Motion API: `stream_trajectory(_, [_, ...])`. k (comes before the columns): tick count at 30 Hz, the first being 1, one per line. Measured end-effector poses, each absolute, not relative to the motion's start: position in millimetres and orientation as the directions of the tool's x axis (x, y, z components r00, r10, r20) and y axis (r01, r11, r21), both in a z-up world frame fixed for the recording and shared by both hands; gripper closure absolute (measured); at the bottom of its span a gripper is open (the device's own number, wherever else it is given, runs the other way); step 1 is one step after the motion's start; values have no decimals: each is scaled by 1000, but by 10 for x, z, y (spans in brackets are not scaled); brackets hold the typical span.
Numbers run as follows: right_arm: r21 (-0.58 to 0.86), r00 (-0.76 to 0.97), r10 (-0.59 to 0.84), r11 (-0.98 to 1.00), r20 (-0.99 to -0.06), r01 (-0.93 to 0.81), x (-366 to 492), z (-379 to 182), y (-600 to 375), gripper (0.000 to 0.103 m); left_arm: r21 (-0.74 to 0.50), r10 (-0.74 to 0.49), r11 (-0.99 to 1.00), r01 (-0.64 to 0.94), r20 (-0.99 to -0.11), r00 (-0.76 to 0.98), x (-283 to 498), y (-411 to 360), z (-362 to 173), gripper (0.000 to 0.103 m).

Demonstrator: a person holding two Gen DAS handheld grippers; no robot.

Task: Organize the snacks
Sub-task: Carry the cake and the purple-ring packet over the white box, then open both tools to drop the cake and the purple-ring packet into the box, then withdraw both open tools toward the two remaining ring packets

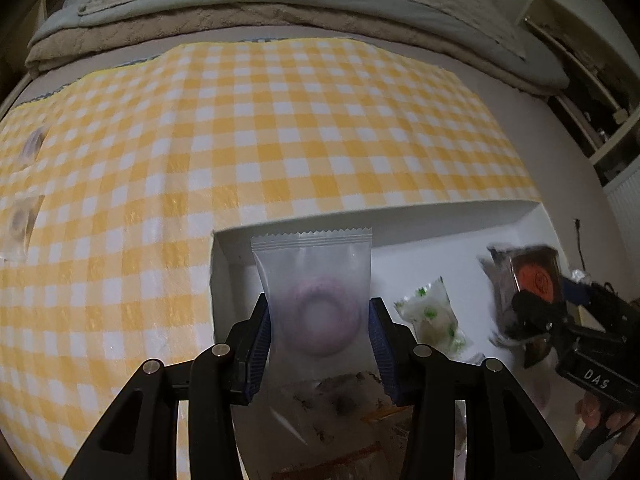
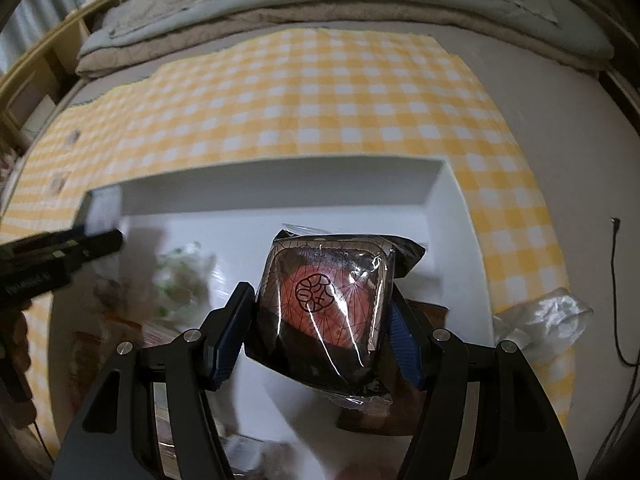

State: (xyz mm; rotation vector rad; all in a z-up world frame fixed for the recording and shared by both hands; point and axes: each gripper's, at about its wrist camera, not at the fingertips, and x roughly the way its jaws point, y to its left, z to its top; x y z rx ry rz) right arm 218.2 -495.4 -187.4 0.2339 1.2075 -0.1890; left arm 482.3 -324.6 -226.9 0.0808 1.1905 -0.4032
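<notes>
While over box (image 2: pixel 280 184) (rim near), both packets.

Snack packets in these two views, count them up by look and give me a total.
Frosted packets with a purple ring: 3
Dark packet with a red centre: 1
Clear green-speckled packet: 1
Total: 5, not counting blurred wrappers in the white tray.

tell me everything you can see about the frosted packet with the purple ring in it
The frosted translucent plastic packet stands upright between the left gripper's blue-padded fingers, which press on its two sides. Its top edge is a zigzag-cut heat seal. Inside, a round purple ring-shaped snack shows dimly through the film. It hangs over the near left corner of the white tray, above other wrappers; whether its lower end touches them cannot be told.
</notes>
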Motion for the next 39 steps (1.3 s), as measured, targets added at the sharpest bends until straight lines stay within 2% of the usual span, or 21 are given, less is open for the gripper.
stream_trajectory(4, [90,385,-16,963,-923,254,2248,-1768,-4893,36,-165,-273,922,351,-918,287,4827,-3182,-2233,55])
stream_trajectory(5, [92,397,-19,961,-918,259,2257,-1744,-4893,31,-164,-272,923,349,-918,289,4824,-3171,-2224,51])
stream_trajectory(6, [100,415,-20,959,-910,265,2259,-1702,-4897,19,-174,-282,921,349,-916,286,4810,-3119,-2177,49])
stream_trajectory(8, [106,428,-21,957,-903,270,2274,-1647,-4900,12,-201,-310,911,360,-910,276,4791,-3092,-2125,38])
stream_trajectory(9, [107,436,-23,956,-900,272,2270,-1612,-4904,12,-206,-320,906,369,-906,278,4769,-3090,-2086,35])
stream_trajectory(11, [106,441,-28,955,-897,277,2269,-1570,-4895,12,-189,-314,904,384,-903,293,4714,-3084,-2006,12])
stream_trajectory(18, [93,436,-41,955,-899,281,2174,-1495,-4860,8,-180,-318,900,398,-895,314,4593,-3048,-1893,10])
stream_trajectory(20, [82,434,-51,956,-900,282,2140,-1466,-4845,5,-174,-317,900,400,-891,324,4557,-3019,-1841,3])
stream_trajectory(23, [71,440,-65,955,-896,286,2072,-1415,-4837,0,-173,-321,898,405,-887,332,4510,-2984,-1776,0])
stream_trajectory(39, [14,472,-172,931,-865,366,1741,-944,-4829,0,-162,-358,880,448,-845,397,4078,-2782,-1225,0])
